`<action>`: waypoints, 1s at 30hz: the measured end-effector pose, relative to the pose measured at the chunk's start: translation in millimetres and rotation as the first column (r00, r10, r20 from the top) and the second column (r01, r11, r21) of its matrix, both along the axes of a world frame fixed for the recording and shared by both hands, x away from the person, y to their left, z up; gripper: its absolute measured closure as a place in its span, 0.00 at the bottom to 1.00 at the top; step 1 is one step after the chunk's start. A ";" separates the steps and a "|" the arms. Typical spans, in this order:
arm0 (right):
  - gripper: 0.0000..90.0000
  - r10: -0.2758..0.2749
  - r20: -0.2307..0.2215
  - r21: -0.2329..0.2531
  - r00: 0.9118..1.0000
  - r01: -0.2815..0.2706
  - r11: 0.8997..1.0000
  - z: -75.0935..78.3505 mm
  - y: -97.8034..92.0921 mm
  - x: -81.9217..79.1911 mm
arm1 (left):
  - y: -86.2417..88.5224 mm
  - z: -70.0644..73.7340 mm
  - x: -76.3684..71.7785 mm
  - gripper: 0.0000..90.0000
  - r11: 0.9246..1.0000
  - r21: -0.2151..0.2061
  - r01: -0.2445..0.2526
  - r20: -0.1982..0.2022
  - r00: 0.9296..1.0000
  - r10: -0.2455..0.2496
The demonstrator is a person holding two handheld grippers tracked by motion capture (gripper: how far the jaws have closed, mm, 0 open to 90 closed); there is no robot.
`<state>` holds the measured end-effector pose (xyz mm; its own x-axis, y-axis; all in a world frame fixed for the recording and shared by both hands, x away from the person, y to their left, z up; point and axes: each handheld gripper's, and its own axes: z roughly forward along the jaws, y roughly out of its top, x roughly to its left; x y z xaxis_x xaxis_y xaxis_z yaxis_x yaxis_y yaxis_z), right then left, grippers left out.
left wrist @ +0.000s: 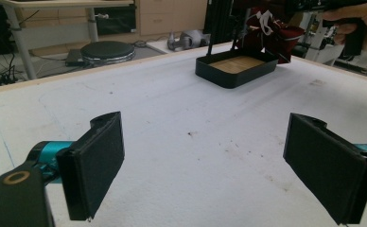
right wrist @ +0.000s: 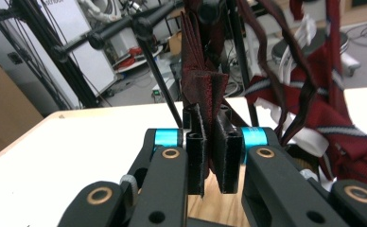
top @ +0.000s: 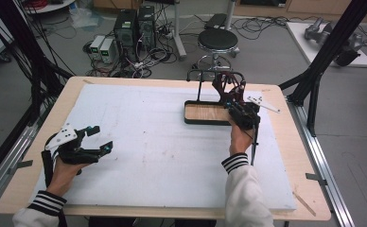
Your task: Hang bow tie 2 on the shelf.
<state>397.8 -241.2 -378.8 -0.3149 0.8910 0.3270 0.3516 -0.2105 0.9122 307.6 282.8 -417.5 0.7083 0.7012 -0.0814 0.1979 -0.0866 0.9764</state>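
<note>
A black tray (top: 187,115) with a wooden floor stands at the far right of the white foam board, and a thin black rack (top: 200,85) rises from it. Dark red cloth (top: 223,85) with striped straps hangs from the rack. My right gripper (top: 231,102) reaches up from the tray's right end. In the right gripper view it (right wrist: 214,142) is shut on a folded piece of this dark red cloth (right wrist: 203,85). My left gripper (top: 102,138) rests low at the board's left side, open, with nothing between its pads (left wrist: 99,161). From there the tray (left wrist: 229,78) lies far ahead.
A white flat strip (top: 265,104) lies on the board right of the tray. Black frame posts (top: 324,54) stand by the table's right edge. Behind the table are a round stool (top: 218,40), computer towers (top: 135,26) and tangled cables on the floor.
</note>
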 end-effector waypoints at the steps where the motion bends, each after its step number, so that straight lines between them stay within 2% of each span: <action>1: 0.94 0.004 -0.002 -0.006 1.000 -0.004 1.000 -1.0 0.2 0.9 | 0.4 -0.1 -0.3 0.15 1.000 0.002 -0.002 0.001 1.000 0.002; 6: 0.94 0.011 -0.019 -0.049 1.000 -0.012 0.999 -4.4 1.8 4.1 | 1.1 -2.6 -2.0 0.15 1.000 0.001 -0.005 0.008 1.000 0.005; 15: 0.94 0.025 -0.063 -0.073 0.998 -0.029 0.997 -11.6 1.3 10.1 | 3.8 -4.0 -4.1 0.15 1.000 -0.003 -0.012 0.003 1.000 0.012; 24: 0.94 0.056 -0.126 -0.137 0.990 -0.073 0.988 -21.4 7.6 17.0 | 5.6 -5.7 -6.8 0.15 1.000 -0.011 -0.018 0.005 1.000 0.018; 30: 0.94 0.062 -0.118 -0.164 0.991 -0.081 0.983 -22.1 8.3 18.2 | 9.9 -5.8 -8.9 0.15 0.999 -0.014 -0.030 0.010 0.999 0.031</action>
